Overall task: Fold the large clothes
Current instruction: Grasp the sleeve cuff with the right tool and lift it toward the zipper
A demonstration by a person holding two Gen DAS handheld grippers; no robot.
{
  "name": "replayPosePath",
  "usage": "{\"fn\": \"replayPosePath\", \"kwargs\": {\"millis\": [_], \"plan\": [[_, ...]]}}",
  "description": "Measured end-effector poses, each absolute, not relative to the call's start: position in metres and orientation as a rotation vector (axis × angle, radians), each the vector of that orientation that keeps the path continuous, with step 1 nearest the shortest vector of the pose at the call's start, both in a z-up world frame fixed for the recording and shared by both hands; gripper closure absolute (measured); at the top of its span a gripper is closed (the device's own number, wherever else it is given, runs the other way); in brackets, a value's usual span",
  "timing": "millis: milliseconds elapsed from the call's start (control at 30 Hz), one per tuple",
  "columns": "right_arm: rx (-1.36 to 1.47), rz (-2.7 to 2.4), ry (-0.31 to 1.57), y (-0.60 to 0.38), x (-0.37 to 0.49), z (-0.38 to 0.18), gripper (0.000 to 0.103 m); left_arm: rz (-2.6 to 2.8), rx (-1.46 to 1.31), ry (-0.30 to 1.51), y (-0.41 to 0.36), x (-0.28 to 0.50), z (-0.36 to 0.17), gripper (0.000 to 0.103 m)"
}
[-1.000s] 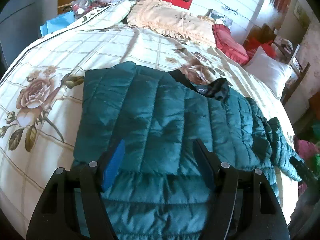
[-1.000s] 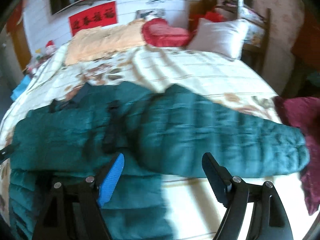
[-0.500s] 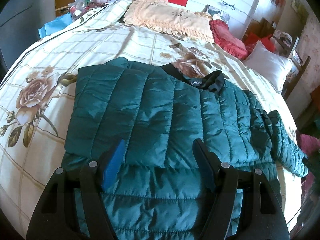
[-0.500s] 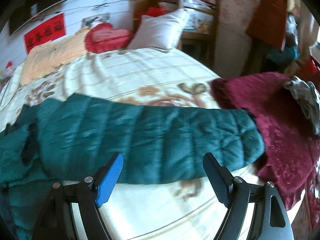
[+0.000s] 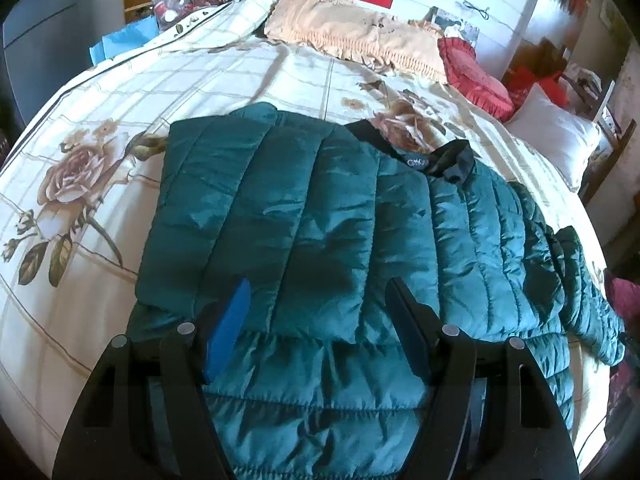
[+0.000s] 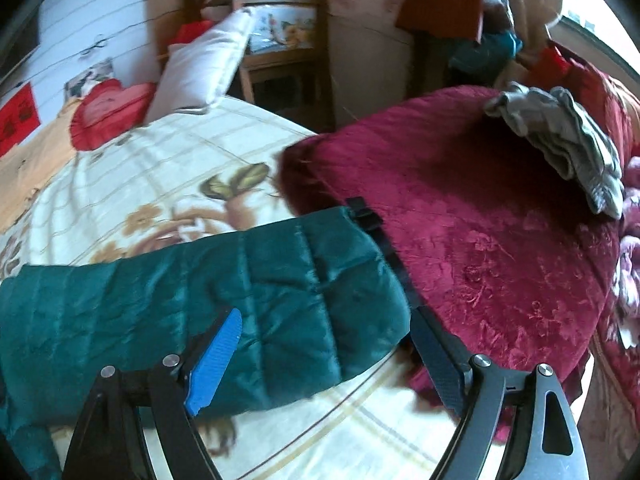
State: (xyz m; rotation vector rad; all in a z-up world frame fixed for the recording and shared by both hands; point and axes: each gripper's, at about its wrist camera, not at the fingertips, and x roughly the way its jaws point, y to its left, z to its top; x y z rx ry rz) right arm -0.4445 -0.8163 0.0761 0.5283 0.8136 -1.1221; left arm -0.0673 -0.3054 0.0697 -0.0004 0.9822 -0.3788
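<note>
A dark green quilted jacket [image 5: 320, 216] lies spread on the bed, its left side folded over the body and its black collar [image 5: 444, 160] toward the pillows. My left gripper [image 5: 318, 304] is open and empty, just above the jacket's lower part. In the right wrist view the jacket's sleeve [image 6: 224, 300] stretches out flat, its cuff end by a crimson blanket [image 6: 500, 240]. My right gripper [image 6: 324, 332] is open and empty, its jaws straddling the sleeve near the cuff.
The bed has a cream floral cover [image 5: 120, 128]. A peach pillow [image 5: 360, 40], a red cushion [image 5: 476, 76] and a white pillow [image 5: 556, 136] lie at its head. A grey garment [image 6: 560, 136] lies on the crimson blanket. A wooden chair [image 6: 280, 40] stands by the bed.
The right gripper has swung right along the sleeve from the jacket body to the cuff end. The left gripper has shifted slightly, still over the jacket's lower part.
</note>
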Motion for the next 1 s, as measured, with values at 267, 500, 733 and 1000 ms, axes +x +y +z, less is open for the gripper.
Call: {"fn": "replayPosePath", "kwargs": {"millis": [267,500,733,1000], "plan": [[0.566,-1.102,0.821,-0.831,-0.442,0.058,0.019,-0.376,0.024,0.982,-0.312,-0.066,0.065,0.033],[0.541,-1.067,0.858,-0.834,-0.433,0.047,0.067,-0.376,0.053,0.988,-0.315,-0.065,0.059,0.033],[0.616,-0.982,0.718,-0.825,-0.451,0.074,0.094,-0.382,0.029,0.991,-0.31,-0.066,0.062,0.033],[0.535,-0.813,0.631,-0.781,-0.424,0.131,0.101,-0.403,0.003,0.989,-0.304,-0.072,0.069,0.033]]}}
